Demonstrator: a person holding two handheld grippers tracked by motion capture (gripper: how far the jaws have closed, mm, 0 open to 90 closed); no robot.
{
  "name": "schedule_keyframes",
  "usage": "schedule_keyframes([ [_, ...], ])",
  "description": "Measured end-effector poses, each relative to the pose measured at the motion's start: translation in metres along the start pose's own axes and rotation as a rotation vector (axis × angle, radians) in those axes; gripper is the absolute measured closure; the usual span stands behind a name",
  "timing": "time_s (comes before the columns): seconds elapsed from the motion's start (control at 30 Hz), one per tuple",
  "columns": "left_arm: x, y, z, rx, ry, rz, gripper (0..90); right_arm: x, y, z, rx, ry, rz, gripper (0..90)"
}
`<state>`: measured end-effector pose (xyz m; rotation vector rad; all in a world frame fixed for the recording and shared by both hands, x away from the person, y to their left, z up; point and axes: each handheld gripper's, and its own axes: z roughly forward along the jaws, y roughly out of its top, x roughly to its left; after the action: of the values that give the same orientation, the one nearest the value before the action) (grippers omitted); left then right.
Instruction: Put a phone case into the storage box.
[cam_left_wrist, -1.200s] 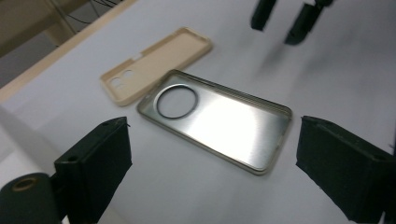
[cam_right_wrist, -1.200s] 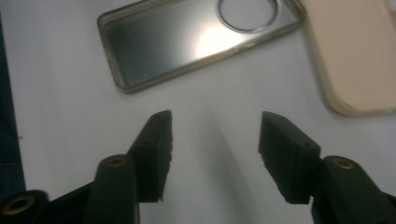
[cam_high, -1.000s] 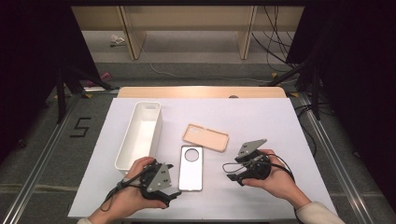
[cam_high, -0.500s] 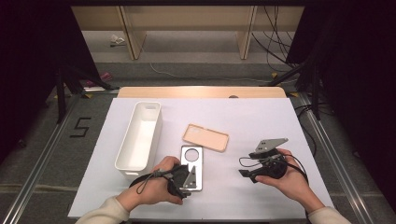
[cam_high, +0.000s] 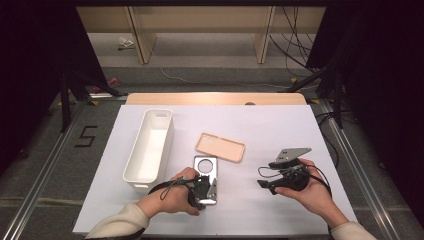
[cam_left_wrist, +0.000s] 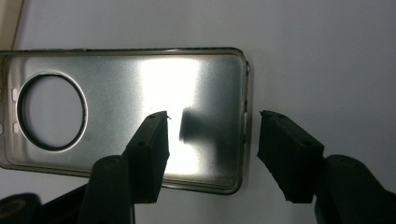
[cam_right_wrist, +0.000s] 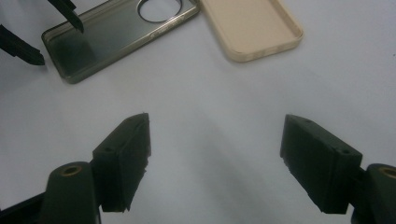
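Clear phone case: 1 | tan case: 1 | white bin: 1

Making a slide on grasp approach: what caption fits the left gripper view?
Left gripper, jaws open, straddles the end edge of a silvery phone case lying on the white table.

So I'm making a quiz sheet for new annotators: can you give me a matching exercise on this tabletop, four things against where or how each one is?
Things:
1. silver phone case
2. tan phone case
3. white bin
4. right gripper

States:
A. jaws open over bare table
B. lies just beyond the silver one, hollow side up
C. long, stands at the table's left
D. short end straddled by the left gripper, whose jaws are open

Pairs: 1-D, 2-B, 3-C, 4-A
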<state>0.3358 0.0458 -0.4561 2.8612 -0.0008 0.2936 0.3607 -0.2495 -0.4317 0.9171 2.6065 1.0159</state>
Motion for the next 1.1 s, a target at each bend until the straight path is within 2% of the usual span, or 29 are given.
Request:
schedule_keyframes([
  [0.1,-0.001,0.001,0.001,-0.001,-0.011,-0.004,44.4,0.000,0.000,-0.001,-0.013,-0.011,0.010,23.4],
  [0.13,0.000,0.002,0.001,0.002,-0.009,0.011,45.2,0.000,0.000,-0.002,-0.020,-0.014,0.012,23.2],
  [0.2,0.000,0.003,0.002,0.000,-0.008,0.015,46.4,-0.001,0.001,-0.003,-0.034,-0.024,0.019,21.3],
  [0.3,0.000,0.004,0.003,0.001,-0.026,0.000,49.2,-0.002,0.000,-0.005,-0.058,-0.035,0.039,18.9],
  [0.43,0.001,0.005,0.005,0.010,-0.035,0.013,51.4,-0.004,-0.001,-0.010,-0.095,-0.047,0.056,18.1],
  [0.6,0.002,0.006,0.005,0.014,-0.048,0.009,53.6,-0.007,-0.004,-0.015,-0.137,-0.060,0.081,17.3],
  [0.67,0.002,0.006,0.005,0.010,-0.052,0.003,54.6,-0.007,-0.005,-0.016,-0.141,-0.063,0.086,16.9],
  [0.7,0.003,0.007,0.005,0.010,-0.048,0.014,55.3,-0.007,-0.005,-0.016,-0.142,-0.063,0.086,16.9],
  [0.73,0.002,0.006,0.005,0.012,-0.060,0.002,56.0,-0.008,-0.005,-0.016,-0.142,-0.064,0.086,16.9],
  [0.93,0.004,0.007,0.005,0.019,-0.084,-0.003,60.4,-0.008,-0.005,-0.017,-0.148,-0.062,0.090,16.9],
  [1.1,0.006,0.008,0.005,0.032,-0.086,0.016,61.8,-0.008,-0.005,-0.017,-0.147,-0.056,0.094,16.9],
])
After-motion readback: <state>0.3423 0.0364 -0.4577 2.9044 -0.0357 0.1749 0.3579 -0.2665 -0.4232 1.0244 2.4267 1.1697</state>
